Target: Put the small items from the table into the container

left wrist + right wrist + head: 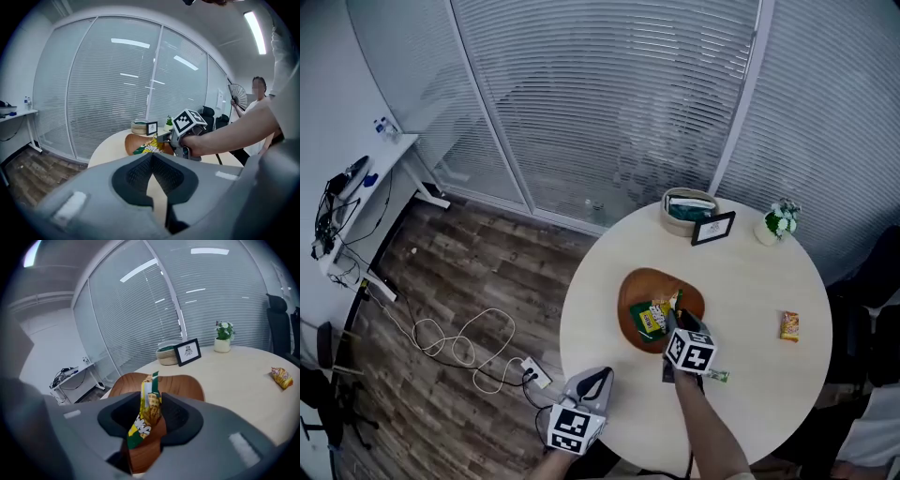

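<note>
A brown wooden bowl [634,289] sits mid-table with a green and yellow snack packet [652,321] lying in it. My right gripper [678,317] hovers over the bowl's near right rim, shut on another green and yellow snack packet [149,412] that stands upright between its pads, its lower end hanging over the bowl [185,384]. An orange snack packet [789,325] lies on the table to the right. A small green item [716,376] rests beside the right hand. My left gripper [598,374] is at the table's near left edge, shut and empty, pointing toward the bowl [132,142].
On the round table's [750,281] far side stand a woven basket [686,208], a small picture frame [713,228] and a potted plant [780,222]. Cables [459,342] lie on the wood floor at left. A person with a fan [255,101] stands beyond the table.
</note>
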The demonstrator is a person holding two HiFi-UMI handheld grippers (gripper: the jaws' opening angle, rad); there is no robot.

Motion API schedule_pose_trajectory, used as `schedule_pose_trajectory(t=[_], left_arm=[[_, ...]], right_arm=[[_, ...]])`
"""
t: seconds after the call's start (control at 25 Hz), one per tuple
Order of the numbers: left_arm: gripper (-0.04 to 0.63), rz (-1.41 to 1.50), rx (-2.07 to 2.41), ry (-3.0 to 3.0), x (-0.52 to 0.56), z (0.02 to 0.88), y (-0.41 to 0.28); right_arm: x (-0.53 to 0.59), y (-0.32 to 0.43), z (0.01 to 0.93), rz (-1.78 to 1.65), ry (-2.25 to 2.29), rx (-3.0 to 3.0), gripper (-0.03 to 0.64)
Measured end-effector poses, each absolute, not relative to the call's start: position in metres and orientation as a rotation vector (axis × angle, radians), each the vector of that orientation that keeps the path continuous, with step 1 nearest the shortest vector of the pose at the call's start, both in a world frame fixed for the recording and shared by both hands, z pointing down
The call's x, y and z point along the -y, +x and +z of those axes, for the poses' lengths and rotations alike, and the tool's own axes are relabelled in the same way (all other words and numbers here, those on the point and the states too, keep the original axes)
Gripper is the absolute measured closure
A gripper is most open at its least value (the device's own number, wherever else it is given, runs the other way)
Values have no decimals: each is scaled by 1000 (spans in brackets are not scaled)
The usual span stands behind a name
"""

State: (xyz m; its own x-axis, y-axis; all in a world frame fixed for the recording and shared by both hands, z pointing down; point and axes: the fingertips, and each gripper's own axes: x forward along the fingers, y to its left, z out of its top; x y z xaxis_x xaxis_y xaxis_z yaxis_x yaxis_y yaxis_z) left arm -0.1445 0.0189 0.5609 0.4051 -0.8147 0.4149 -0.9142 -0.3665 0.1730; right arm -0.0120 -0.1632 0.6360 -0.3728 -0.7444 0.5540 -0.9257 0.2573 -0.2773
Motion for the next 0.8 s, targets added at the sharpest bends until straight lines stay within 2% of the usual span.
schedule_pose_trajectory(t=[0.24, 0.4, 0.8], left_arm=[[598, 368, 1494, 2294, -17, 566, -149], [600, 360, 1459, 2328, -5, 568, -131], [603, 333, 1281, 2425, 11, 565, -58]], right_arm=[[149, -2, 625, 790, 1515, 2279, 481], [120, 17, 613, 684, 1499, 2334, 611], [21, 82, 612, 546, 1563, 2317, 615]])
